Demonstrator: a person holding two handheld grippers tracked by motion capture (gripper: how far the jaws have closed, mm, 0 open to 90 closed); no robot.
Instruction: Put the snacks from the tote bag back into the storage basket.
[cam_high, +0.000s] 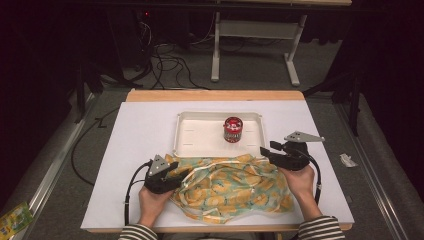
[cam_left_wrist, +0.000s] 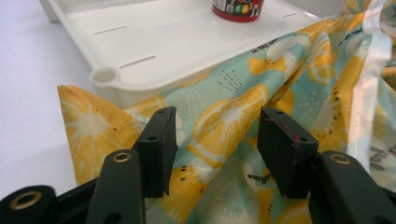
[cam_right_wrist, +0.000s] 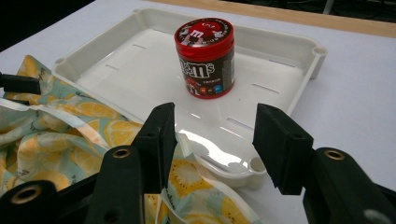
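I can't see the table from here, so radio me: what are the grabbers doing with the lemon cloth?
Left gripper open, over lemon cloth. Right gripper open, empty, at white tray corner. Red candy jar upright in tray.

Left claw (cam_high: 176, 176), right claw (cam_high: 266, 150) — both agape.

"m&m's" on the red-lidded jar (cam_right_wrist: 204, 58) label, "m" on its lid, cloth (cam_left_wrist: 243, 154) print too small to read
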